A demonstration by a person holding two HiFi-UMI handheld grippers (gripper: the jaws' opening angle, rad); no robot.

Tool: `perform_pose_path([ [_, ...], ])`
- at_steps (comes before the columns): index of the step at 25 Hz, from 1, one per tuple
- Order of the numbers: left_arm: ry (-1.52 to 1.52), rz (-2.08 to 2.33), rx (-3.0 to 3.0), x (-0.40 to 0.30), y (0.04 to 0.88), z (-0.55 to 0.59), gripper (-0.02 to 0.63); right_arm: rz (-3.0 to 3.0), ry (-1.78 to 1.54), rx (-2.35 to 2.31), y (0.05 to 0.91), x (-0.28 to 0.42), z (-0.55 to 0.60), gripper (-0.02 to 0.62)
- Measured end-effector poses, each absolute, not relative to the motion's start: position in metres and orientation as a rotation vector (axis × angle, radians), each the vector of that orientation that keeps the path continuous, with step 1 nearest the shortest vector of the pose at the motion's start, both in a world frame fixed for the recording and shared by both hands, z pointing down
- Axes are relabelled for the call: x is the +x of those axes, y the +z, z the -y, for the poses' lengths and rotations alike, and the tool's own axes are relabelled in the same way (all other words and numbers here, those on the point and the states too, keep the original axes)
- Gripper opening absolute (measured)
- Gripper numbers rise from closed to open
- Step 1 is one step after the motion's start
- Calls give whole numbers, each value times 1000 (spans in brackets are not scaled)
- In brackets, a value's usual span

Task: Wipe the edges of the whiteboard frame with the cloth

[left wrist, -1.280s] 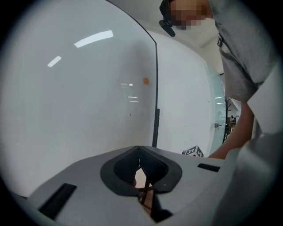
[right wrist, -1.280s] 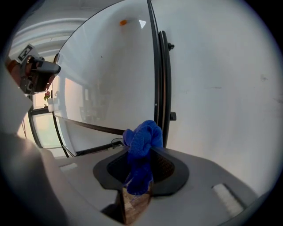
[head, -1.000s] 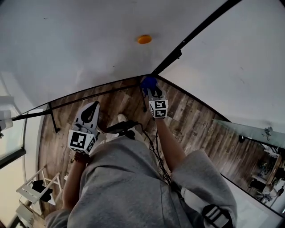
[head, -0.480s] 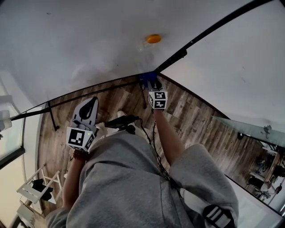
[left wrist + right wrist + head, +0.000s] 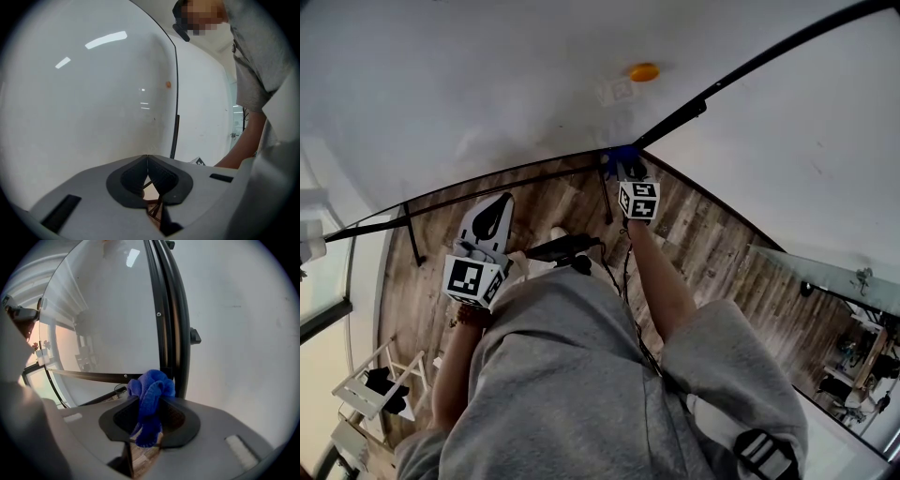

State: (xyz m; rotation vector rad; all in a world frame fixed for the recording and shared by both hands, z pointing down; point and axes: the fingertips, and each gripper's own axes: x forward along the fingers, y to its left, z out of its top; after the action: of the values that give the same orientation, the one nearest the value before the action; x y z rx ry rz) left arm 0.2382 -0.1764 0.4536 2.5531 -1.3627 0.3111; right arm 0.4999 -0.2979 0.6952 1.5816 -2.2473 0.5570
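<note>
A large whiteboard (image 5: pixel 469 84) stands upright, bounded by a thin black frame (image 5: pixel 741 73) along its right side and bottom. My right gripper (image 5: pixel 151 404) is shut on a bunched blue cloth (image 5: pixel 150 394). In the head view the blue cloth (image 5: pixel 622 156) presses at the frame's bottom right corner, under the right gripper (image 5: pixel 630 173). In the right gripper view the frame's upright edge (image 5: pixel 171 315) rises just behind the cloth. My left gripper (image 5: pixel 492 211) hangs lower left, away from the board, shut with nothing in it; its jaws meet in the left gripper view (image 5: pixel 147 161).
An orange magnet (image 5: pixel 643 71) sticks on the whiteboard near its right edge. A white wall (image 5: pixel 797 150) lies right of the frame. The floor (image 5: pixel 712 244) is wood plank. A black stand leg (image 5: pixel 412 246) and a white rack (image 5: pixel 370 389) sit lower left.
The right gripper with the cloth has moved forward onto the frame's bottom right corner. The left gripper has barely shifted.
</note>
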Motion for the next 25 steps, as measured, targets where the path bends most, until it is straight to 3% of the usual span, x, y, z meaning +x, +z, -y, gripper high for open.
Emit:
perform_pose_path([
  [25,294,1409,2499,226,470,176,9,2304,575,1496,689,475,293,114],
])
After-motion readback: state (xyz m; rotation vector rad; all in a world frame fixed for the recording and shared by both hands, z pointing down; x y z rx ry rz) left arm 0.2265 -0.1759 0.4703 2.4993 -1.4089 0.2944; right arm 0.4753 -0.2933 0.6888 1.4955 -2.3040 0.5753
